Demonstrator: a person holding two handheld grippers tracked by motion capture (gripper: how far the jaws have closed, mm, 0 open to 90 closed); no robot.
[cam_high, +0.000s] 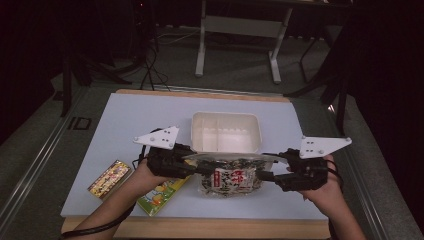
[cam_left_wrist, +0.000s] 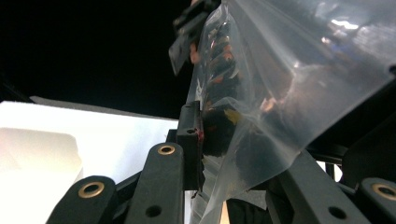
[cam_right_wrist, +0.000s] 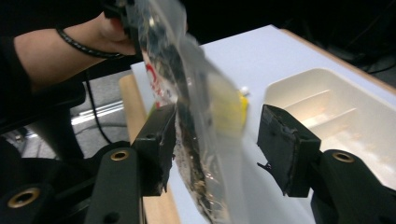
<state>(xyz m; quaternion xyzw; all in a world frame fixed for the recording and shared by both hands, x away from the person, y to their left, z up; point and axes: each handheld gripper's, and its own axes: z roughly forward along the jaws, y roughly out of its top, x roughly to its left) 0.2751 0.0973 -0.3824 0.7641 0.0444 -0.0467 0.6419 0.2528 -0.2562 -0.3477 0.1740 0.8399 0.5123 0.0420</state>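
Note:
A clear plastic bag of dark snack mix with a red and white label (cam_high: 230, 177) hangs just above the table's front, in front of a white divided tray (cam_high: 226, 114). At the bag's left end my left gripper (cam_high: 200, 167) is shut on the film. In the left gripper view, its jaws (cam_left_wrist: 233, 154) pinch the clear film (cam_left_wrist: 280, 93). My right gripper (cam_high: 262, 175) is at the bag's right end, open. In the right gripper view (cam_right_wrist: 215, 144), the bag (cam_right_wrist: 196, 93) hangs between the jaws against one pad, with the other pad apart from it.
A gold packet (cam_high: 109, 178) lies at the table's front left. Beside it a yellow and green packet (cam_high: 159, 194) lies partly under the left hand. The light table top (cam_high: 125, 125) has a wooden front edge. A desk frame (cam_high: 239, 30) stands on the floor beyond.

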